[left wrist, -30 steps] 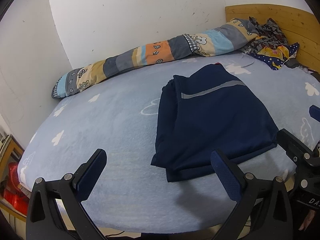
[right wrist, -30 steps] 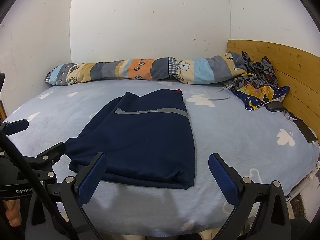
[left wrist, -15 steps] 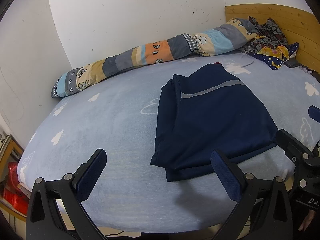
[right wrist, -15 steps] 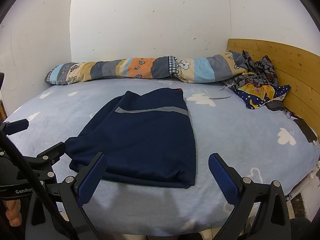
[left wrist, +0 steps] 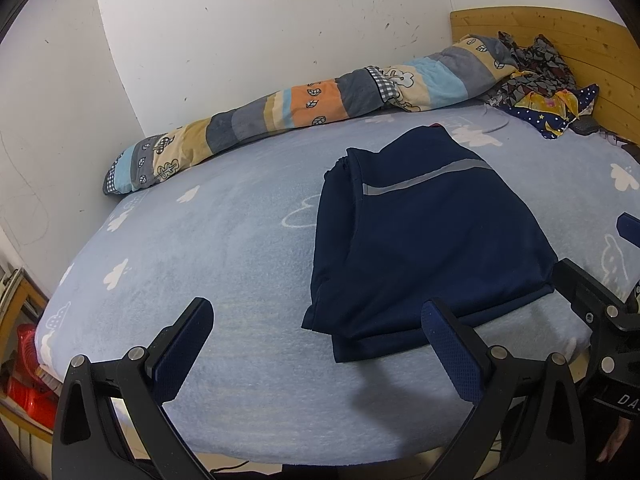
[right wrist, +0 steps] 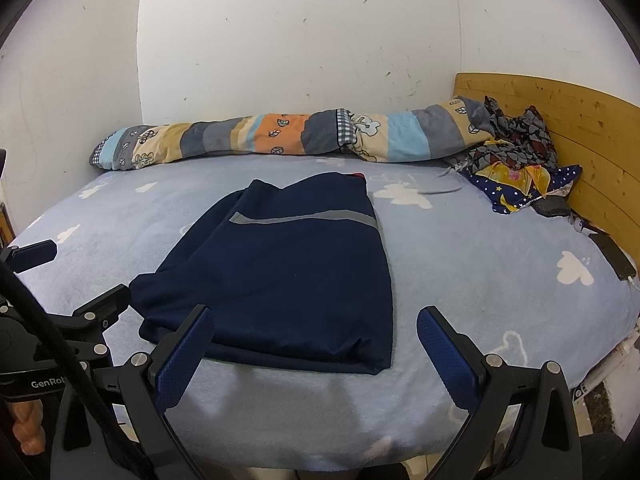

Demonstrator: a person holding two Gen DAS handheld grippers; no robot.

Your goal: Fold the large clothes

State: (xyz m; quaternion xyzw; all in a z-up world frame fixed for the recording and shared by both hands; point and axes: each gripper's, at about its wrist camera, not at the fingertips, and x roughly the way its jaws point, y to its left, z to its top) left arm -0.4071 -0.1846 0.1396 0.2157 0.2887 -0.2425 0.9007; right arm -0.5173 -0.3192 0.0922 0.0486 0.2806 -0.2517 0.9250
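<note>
A navy garment [left wrist: 424,236] with a grey stripe lies folded into a rectangle on the light blue bed sheet [left wrist: 208,264]; it also shows in the right wrist view [right wrist: 288,272]. My left gripper [left wrist: 316,340] is open and empty, held over the bed's near edge, just left of the garment's near corner. My right gripper [right wrist: 316,344] is open and empty, in front of the garment's near edge. Each gripper shows at the edge of the other's view.
A rolled patchwork quilt [right wrist: 280,136] lies along the back wall. Crumpled patterned clothes [right wrist: 520,160] sit by the wooden headboard [right wrist: 580,128]. A phone [right wrist: 612,256] lies at the bed's right edge. A red object [left wrist: 28,376] stands beside the bed on the left.
Both views drifted very slightly; the garment and both open grippers stand as before.
</note>
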